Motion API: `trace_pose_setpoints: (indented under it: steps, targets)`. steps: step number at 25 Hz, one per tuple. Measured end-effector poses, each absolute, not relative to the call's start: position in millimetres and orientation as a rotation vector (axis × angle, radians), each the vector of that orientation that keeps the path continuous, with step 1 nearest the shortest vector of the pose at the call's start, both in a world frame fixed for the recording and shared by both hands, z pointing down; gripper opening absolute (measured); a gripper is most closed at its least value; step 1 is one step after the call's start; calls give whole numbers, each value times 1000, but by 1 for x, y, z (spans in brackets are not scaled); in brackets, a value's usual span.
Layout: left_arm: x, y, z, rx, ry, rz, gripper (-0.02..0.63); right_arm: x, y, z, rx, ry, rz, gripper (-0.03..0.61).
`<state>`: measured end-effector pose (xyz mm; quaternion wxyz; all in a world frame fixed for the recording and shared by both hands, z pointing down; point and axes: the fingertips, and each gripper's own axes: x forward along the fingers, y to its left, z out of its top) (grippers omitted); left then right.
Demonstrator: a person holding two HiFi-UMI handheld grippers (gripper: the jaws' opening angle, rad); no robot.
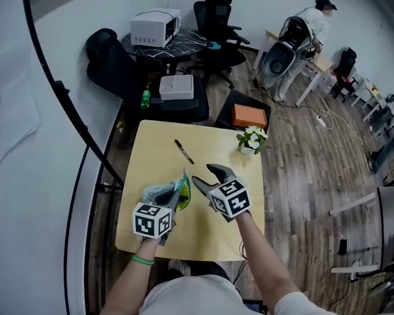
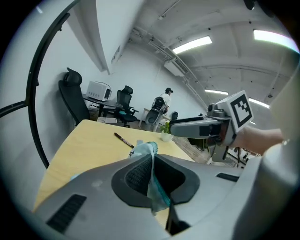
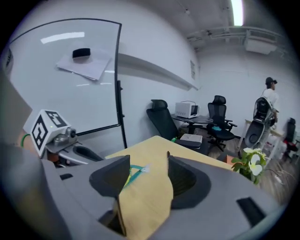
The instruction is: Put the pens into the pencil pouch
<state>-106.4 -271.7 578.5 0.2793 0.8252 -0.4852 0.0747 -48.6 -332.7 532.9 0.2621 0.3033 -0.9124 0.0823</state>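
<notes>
Nearest the person, the left gripper (image 1: 173,200) is clenched on the pencil pouch (image 1: 182,189). In the left gripper view the pale, teal-edged fabric is pinched tight between the two dark pads (image 2: 137,177). The pouch sits over the near left part of the yellow table (image 1: 152,140), with its free end pointing away from the person. Just to its right, the right gripper (image 1: 205,175) hangs above the table with its jaws released. They stand apart with nothing between them, and only bare tabletop shows through the gap in the right gripper view. Its tips are just beside the pouch's far edge, though I cannot tell if they touch it.

Farther out, near the middle of the table, one dark pen (image 1: 183,152) lies flat and slanted, well apart from both grippers. A small potted plant (image 1: 252,139) with white flowers stands at the far right corner. Beyond the table are an orange box (image 1: 249,115), a white box (image 1: 177,87), black office chairs (image 1: 218,22) and a person (image 1: 316,21) at a desk.
</notes>
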Motion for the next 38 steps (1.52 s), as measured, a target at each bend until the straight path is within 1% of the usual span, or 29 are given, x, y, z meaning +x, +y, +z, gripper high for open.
trace_pose_setpoints:
  steps: [4,9,11,16,20,22,24,25,26,31,38]
  targets:
    - [-112,-282,582,2157,-1373,213,23,-45,-381,553,878,-2442,252,258]
    - [-121,-295,583,2099,-1438,217,23,-59,-421,597,811,-2377,286,255]
    - [-123,-298,583,2079,-1461,226,23,-65,-430,619,773,-2342,306,242]
    - [-123,-306,586,2046,-1502,258,23,-71,-444,670,707,-2245,330,182]
    - [-122,-310,588,2031,-1514,284,23,-75,-444,692,661,-2186,320,136]
    - [-121,-310,588,2030,-1514,297,23,-75,-445,694,657,-2175,315,129]
    - [-119,-309,589,2027,-1511,303,23,-74,-445,693,654,-2166,312,101]
    - [-119,-308,590,2026,-1509,304,23,-73,-444,693,647,-2161,316,54]
    - [-118,-308,590,2026,-1506,304,23,-72,-442,693,637,-2157,322,38]
    - [-119,-304,587,2037,-1493,302,23,-66,-433,673,635,-2198,309,34]
    - [-118,-300,586,2069,-1471,293,23,-34,-411,597,690,-2323,182,32]
